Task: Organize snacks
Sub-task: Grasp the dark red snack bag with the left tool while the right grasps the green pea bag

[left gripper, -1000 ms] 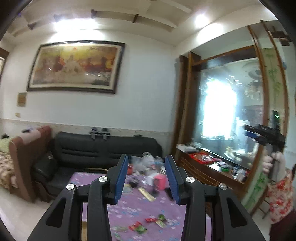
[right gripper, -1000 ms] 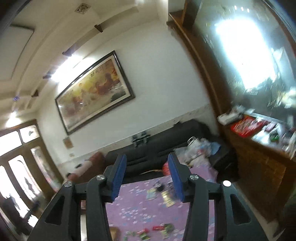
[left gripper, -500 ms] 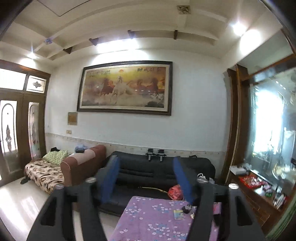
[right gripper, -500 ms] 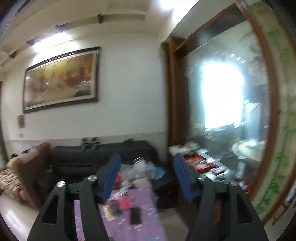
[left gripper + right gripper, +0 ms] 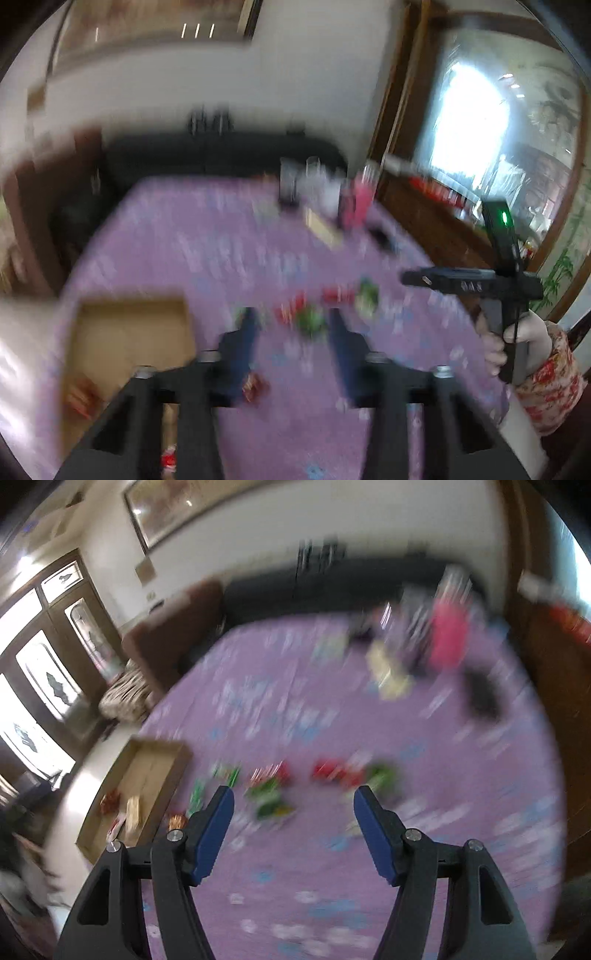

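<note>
Both views are motion-blurred. Several small red and green snack packets (image 5: 314, 314) lie scattered mid-table on a purple flowered cloth (image 5: 207, 251); they also show in the right wrist view (image 5: 269, 794). A brown cardboard box (image 5: 122, 332) sits at the table's left edge, with a few packets inside in the right wrist view (image 5: 144, 775). My left gripper (image 5: 291, 332) is open and empty above the packets. My right gripper (image 5: 293, 812) is open and empty above them too; its body shows held by a gloved hand in the left wrist view (image 5: 498, 291).
At the table's far right stand a pink container (image 5: 448, 635), clear jars, a flat yellowish pack (image 5: 388, 675) and a dark phone-like object (image 5: 482, 698). A black sofa (image 5: 221, 155) lies behind the table, a wooden cabinet (image 5: 436, 214) to the right.
Both grippers have swung down from pointing at the wall and ceiling to pointing at the table and snacks. Both stay open.
</note>
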{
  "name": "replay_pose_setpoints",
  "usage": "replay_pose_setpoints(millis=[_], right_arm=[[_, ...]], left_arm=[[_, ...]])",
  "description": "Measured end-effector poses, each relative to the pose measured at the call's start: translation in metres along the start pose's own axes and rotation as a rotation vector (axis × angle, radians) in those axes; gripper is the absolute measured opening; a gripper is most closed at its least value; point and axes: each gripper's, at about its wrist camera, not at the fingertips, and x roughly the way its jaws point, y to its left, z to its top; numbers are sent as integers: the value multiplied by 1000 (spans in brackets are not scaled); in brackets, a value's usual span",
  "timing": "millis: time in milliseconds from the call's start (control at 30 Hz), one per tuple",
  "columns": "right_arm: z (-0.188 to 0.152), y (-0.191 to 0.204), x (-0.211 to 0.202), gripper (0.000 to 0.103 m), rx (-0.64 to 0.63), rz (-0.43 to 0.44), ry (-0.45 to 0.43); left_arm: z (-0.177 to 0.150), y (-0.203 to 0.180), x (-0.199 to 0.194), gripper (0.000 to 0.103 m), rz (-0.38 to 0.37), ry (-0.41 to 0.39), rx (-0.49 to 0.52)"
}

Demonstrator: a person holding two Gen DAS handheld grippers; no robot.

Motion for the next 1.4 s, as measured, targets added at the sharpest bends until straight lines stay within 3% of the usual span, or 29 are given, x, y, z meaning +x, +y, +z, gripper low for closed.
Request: replay_pose_setpoints(millis=[167,433,467,500,733,800,867,1033,1100,1167,1400], right_arm=[[-11,16,91,67,-3,17,87],[-17,49,155,67,-170,-118,121],[-18,49,158,59,-176,-124,126],[-20,48,161,33,-170,-115,135],[-30,29,136,29,-87,-58,83],[-37,24,126,29,-67,-39,65],[-43,18,117,29,-46,-20,48],[-49,6,112,29,1,55,39],[-50,3,113,29,15,82,45],[-50,2,111,29,23,106,45],[-52,0,111,29,36,123,46]], left_arm=[[-42,0,72,34,-12,124,-95],[-55,16,94,34,47,190,-123],[-55,19,97,34,53,198,-126],[-54,20,98,34,55,202,-131],[-49,23,99,37,112,182,-143],[-47,23,96,45,150,160,-134],[-47,24,96,61,211,143,-115],[-48,23,119,61,277,210,-83],[-50,21,130,61,304,235,-58],[-51,21,136,38,302,253,-58],[-51,10,131,34,269,242,-59]])
